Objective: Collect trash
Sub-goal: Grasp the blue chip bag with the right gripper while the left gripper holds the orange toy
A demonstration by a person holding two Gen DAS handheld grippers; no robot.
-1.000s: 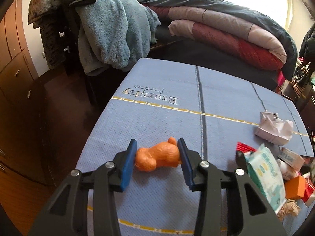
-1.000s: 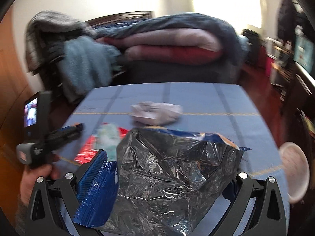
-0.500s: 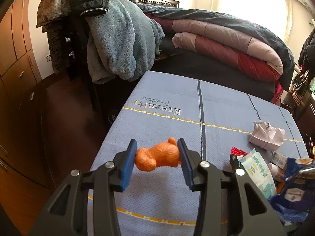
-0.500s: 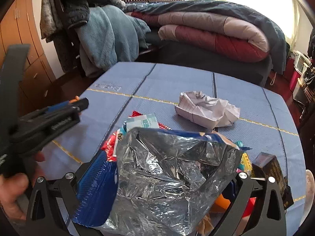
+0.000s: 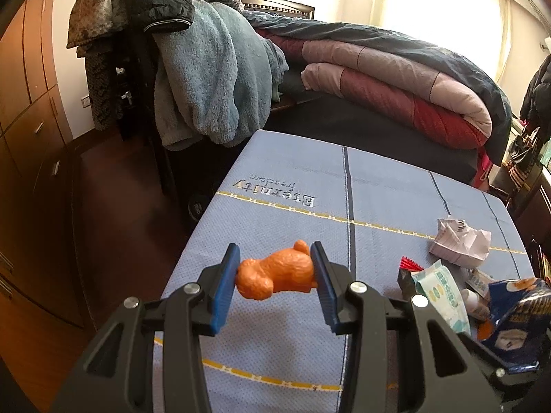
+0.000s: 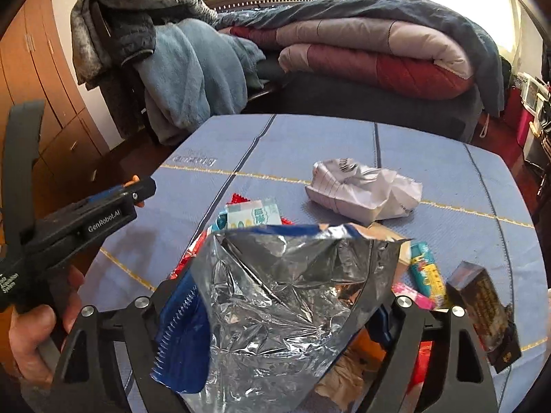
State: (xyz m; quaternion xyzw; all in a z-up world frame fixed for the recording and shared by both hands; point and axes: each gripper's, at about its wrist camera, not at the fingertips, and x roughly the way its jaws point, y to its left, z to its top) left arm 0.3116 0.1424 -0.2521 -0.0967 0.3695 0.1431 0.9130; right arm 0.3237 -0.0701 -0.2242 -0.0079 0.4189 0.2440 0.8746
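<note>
The foil snack bag (image 6: pixel 282 296) is taken here as the landmark, since it is probably the collecting vessel. It is seen between the jaws of the right gripper (image 6: pixel 275 313), its silver mouth turned up and open, and these jaws are closing on it from a very wide position — the bag is between them, but whether the pads already press its sides cannot be told, because the crumpled foil hides them. Compared with a second ago, the bag is brought forward and lower over the blue tablecloth (image 5: pixel 292 186), so that the heap of wrappers is now just behind and under it: a wet-wipes pack (image 6: pixel 253 218) beyond its far rim, a crumpled paper (image 6: pixel 365 191) further behind, a dark box (image 6: pixel 485 306) at its right side. The left gripper (image 5: pixel 275 275) is kept narrow on an orange toy animal (image 5: pixel 277 273), which is pinched by both blue pads and held above the cloth, to the left of the bag; this grip is unchanged over the last second. In the right wrist view the same gripper is seen at the left of the bag, held by a hand (image 6: pixel 34 323). It is judged that the bag is being secured as a receptacle — the toy is probably to be dropped into its mouth next, and the paper and wrappers remain uncollected.
</note>
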